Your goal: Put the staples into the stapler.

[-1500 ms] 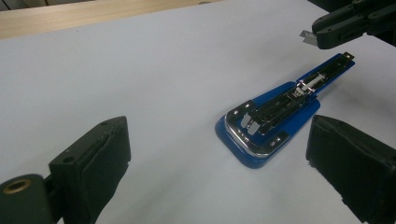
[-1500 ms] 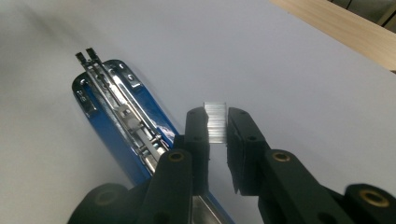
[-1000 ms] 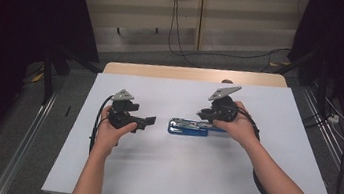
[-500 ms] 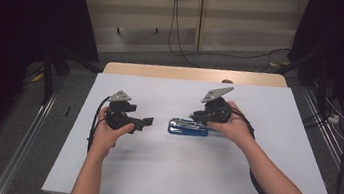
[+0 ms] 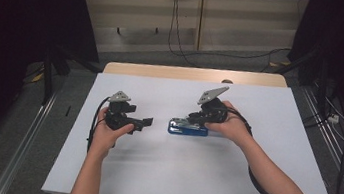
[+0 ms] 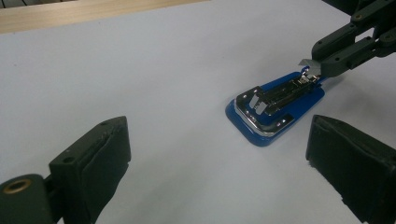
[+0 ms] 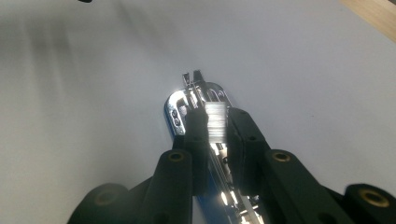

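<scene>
Right tool (image 5: pixel 196 121) has come down onto stapler (image 5: pixel 187 128).

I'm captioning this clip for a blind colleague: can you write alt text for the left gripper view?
A blue stapler with its metal channel exposed lies on a white table, ahead of the left claw, whose two black jaws stand wide apart. At the upper right, the right claw closes on a metal part at the stapler's far end.
</scene>
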Available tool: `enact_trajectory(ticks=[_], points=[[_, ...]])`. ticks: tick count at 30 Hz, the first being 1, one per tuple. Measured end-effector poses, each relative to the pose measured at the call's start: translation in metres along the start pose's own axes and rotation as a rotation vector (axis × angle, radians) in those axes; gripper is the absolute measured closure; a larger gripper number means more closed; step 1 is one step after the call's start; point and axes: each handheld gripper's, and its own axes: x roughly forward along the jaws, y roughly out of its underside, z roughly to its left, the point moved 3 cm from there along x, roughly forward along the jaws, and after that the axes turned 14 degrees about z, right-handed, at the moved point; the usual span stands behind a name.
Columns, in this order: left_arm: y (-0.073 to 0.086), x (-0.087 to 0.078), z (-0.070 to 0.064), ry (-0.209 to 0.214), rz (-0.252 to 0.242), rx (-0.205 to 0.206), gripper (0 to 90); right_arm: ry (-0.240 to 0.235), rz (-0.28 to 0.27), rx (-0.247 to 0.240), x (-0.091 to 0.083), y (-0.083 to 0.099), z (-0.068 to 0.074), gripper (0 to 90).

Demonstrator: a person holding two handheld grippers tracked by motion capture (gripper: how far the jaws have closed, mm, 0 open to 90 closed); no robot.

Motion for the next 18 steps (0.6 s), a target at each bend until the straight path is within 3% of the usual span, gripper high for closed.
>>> enact_trajectory(ticks=[18], points=[[0.002, 0.0, 0.002, -0.001, 0.004, -0.015, 6.6, -0.047, 0.042, -0.082, 0.014, -0.012, -0.006, 79.3]])
